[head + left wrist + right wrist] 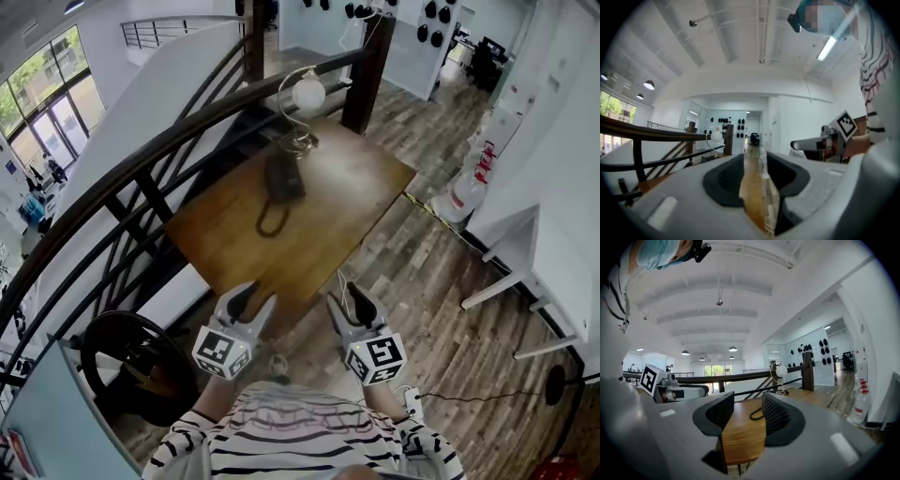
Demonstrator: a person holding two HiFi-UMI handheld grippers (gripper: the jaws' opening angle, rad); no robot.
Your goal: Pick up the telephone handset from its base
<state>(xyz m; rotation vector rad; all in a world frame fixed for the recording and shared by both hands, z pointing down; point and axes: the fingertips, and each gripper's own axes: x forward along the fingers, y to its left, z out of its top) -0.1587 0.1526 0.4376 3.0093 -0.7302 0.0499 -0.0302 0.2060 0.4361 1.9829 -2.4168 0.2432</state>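
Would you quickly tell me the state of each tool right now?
Left tool: open, nothing between its jaws.
Right tool: open, nothing between its jaws.

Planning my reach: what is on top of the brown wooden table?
A black telephone with its looped cord, and a white globe lamp on a curved wire stand. What lies beneath the telephone is covered.

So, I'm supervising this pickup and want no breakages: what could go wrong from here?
The cord lies looped on the table in front of the telephone; a lift could pull it taut and drag the base along. The lamp stands close behind the telephone, so an overshooting reach might knock it.
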